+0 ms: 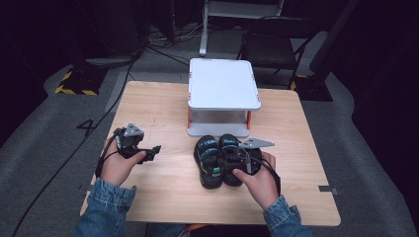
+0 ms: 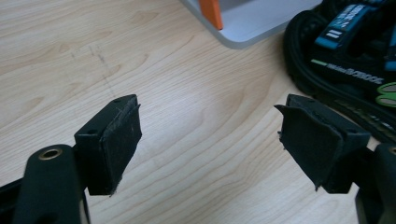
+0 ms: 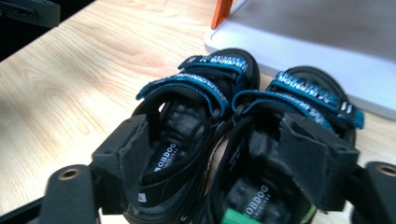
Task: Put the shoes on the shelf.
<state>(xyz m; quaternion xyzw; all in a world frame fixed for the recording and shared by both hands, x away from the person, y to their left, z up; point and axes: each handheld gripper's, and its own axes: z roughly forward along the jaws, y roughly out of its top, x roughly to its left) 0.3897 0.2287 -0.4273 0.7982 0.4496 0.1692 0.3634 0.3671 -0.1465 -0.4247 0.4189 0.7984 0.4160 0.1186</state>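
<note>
A pair of black sandals with blue straps lies side by side at the table's middle, the left sandal beside the right sandal. My right gripper hovers over their heel ends, open. One jaw is above each footbed, and the inner sides of both sandals lie between them. My left gripper is open over bare wood to the left of the sandals, holding nothing. In the left gripper view one sandal lies at the upper right.
A white two-level stand with orange legs stands just behind the sandals. The wooden table ends close to the person's sleeves. Dark floor, cables and chair frames surround it.
</note>
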